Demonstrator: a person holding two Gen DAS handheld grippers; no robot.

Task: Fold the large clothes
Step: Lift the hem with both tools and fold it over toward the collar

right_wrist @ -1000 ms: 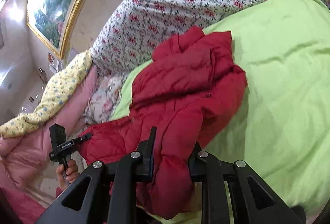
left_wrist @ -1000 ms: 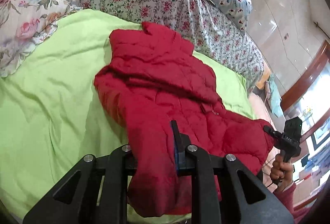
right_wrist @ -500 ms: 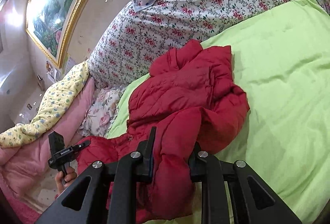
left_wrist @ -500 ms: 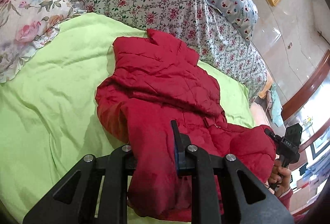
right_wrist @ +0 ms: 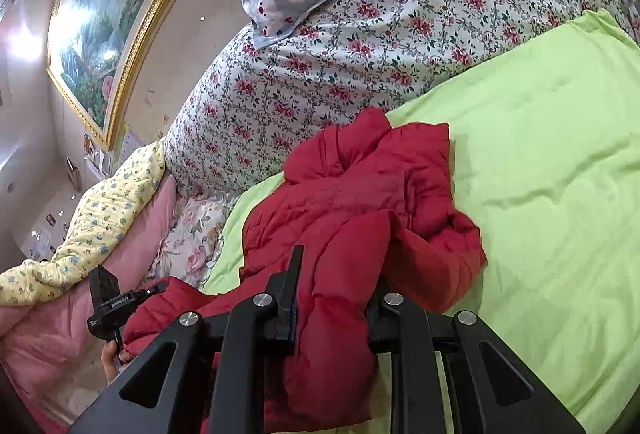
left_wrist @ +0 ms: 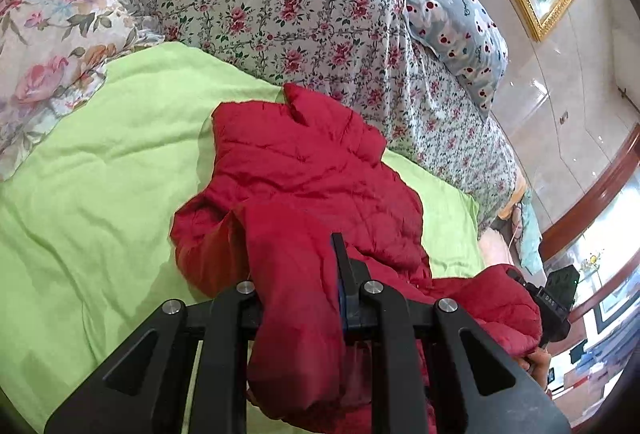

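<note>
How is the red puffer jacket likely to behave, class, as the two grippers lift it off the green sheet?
The red puffer jacket will probably flop: it already sags in folds below the left gripper and right gripper. Its quilted padding suggests it is light for its bulk. The smooth shell may slip on the green sheet.

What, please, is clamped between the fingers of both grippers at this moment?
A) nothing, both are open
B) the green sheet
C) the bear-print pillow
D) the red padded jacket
D: red quilted fabric of the red padded jacket fills the gap in the left gripper and in the right gripper.
</note>
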